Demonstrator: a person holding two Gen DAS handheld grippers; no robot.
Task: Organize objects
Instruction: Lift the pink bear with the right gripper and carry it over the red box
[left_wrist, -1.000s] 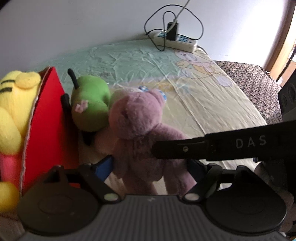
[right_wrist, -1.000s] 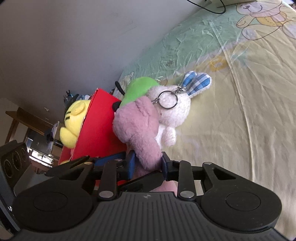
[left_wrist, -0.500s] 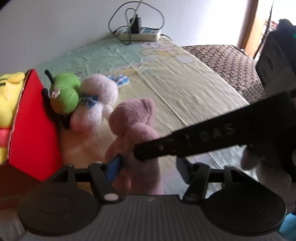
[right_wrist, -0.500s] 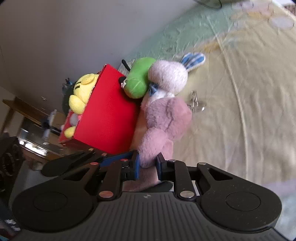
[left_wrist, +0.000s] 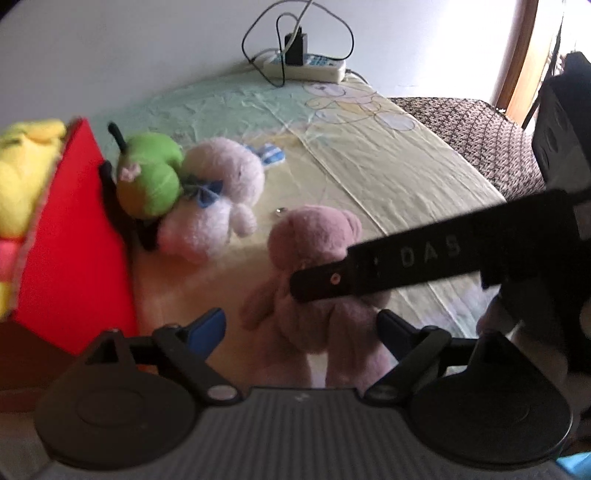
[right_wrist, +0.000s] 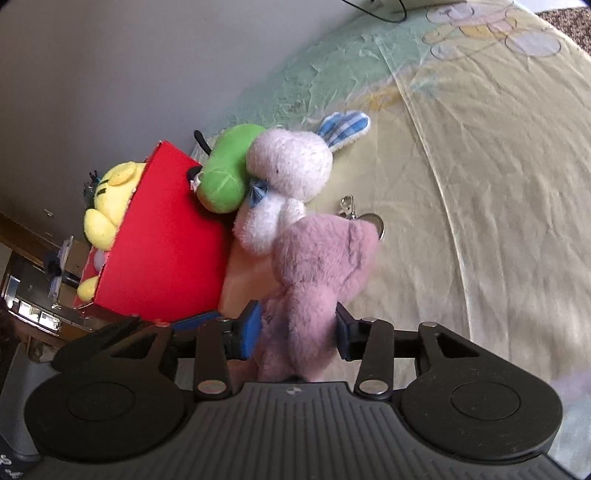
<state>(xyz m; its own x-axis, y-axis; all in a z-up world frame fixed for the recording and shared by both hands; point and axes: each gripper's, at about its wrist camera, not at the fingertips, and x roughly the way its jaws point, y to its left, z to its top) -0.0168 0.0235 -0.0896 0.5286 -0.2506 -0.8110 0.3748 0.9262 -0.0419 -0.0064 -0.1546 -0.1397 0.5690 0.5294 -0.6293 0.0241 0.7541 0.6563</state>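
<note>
A pink plush bear (left_wrist: 314, 266) stands on the bed sheet; it also shows in the right wrist view (right_wrist: 317, 273). My right gripper (right_wrist: 297, 334) has its jaws around the bear's lower body, wider than before, blue pads at the fur. My left gripper (left_wrist: 301, 328) is open, with the bear's legs between its fingers without touching. A white bunny plush (left_wrist: 218, 199) and a green plush (left_wrist: 149, 177) lean against a red box (left_wrist: 74, 236) that holds a yellow plush (left_wrist: 26, 166).
A white power strip with cables (left_wrist: 303, 66) lies at the far edge of the bed by the wall. A brown patterned cover (left_wrist: 476, 136) lies at the right. A metal keyring (right_wrist: 364, 218) rests on the sheet by the bear.
The bear has moved away from the box and other plushes, toward the open sheet. My left gripper has opened and let go of it. My right gripper's jaws have widened.
</note>
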